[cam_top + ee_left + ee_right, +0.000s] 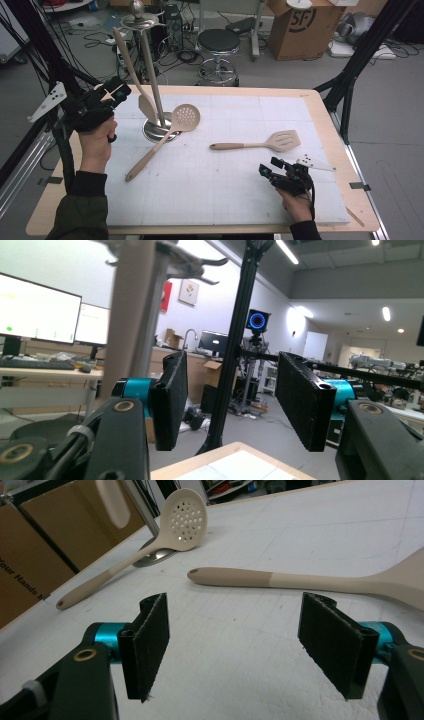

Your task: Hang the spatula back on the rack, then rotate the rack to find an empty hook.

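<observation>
A metal utensil stand (152,85) rises from a round base at the mat's back left. From its top hooks hangs a beige spatula (131,70), blade down. My left gripper (119,93) is raised just left of that handle, open. In the left gripper view the beige handle (131,315) stands left of the jaws, outside them, with nothing between the pads. A perforated skimmer (185,117) leans on the stand's base. A slotted turner (282,140) lies flat at mid-right. My right gripper (267,169) rests low at the front right, open and empty (235,630).
A white gridded mat (225,190) covers the wooden table (327,120). Black frame posts (357,55) stand at both sides. A stool (218,42) and a cardboard box (305,25) sit on the floor beyond the far edge.
</observation>
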Demonstrator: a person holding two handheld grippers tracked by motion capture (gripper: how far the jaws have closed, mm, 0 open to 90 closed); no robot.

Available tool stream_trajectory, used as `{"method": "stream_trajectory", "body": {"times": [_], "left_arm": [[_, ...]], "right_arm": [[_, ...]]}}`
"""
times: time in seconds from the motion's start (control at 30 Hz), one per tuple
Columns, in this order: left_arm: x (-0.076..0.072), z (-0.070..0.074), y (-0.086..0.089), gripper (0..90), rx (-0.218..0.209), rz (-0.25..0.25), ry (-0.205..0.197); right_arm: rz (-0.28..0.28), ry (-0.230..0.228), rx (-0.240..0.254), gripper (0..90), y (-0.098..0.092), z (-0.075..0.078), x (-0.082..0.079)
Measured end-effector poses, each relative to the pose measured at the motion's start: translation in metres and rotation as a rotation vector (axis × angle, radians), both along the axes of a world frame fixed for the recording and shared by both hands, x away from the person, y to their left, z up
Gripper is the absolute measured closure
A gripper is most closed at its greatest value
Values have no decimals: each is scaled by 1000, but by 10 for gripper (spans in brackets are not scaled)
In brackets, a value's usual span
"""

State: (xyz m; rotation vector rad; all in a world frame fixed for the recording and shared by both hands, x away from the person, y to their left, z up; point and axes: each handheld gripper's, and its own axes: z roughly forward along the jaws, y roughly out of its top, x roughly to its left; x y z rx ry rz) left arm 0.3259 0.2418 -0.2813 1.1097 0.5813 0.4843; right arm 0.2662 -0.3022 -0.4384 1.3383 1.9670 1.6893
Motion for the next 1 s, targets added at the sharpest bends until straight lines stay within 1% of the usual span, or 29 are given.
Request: {"method": "stream_trajectory", "body": {"times": [0.1, 0.13, 0.23, 0.37, 0.4, 0.47, 0.57, 0.7, 0.8, 0.87, 0.93, 1.0], "left_arm": [[-1, 7, -6, 469, 2, -11, -14], [0, 9, -9, 467, 4, -10, -18], [3, 15, -14, 467, 6, -10, -19], [5, 19, -19, 466, -10, -5, -20], [6, 20, -20, 467, -14, -4, -18], [8, 21, -22, 467, -8, -1, -14], [11, 23, -27, 468, -10, 6, -6], [17, 27, -34, 472, -18, 15, 16], [22, 31, -41, 479, -14, 21, 24], [25, 35, -45, 500, -20, 17, 23], [27, 38, -49, 540, -10, 16, 23], [30, 43, -53, 547, -9, 21, 24]], "right_arm": [[-3, 8, 4, 285, 0, 0, -1], [-3, 0, 1, 285, 0, 0, 0], [-4, 0, 2, 285, -1, 0, -1], [-4, 0, 7, 285, -2, 1, -2], [-4, 0, 8, 285, -2, 1, -2], [-5, 3, 10, 285, -2, 1, -2], [-6, 1, 10, 285, -3, 0, -2], [-8, 0, 8, 285, -3, 0, -1], [-11, 4, 13, 285, -5, 0, -1], [-10, 0, 15, 285, -6, 0, -1], [-14, 6, 22, 285, -7, 0, -1], [-16, 1, 18, 285, -9, 0, -1]]}}
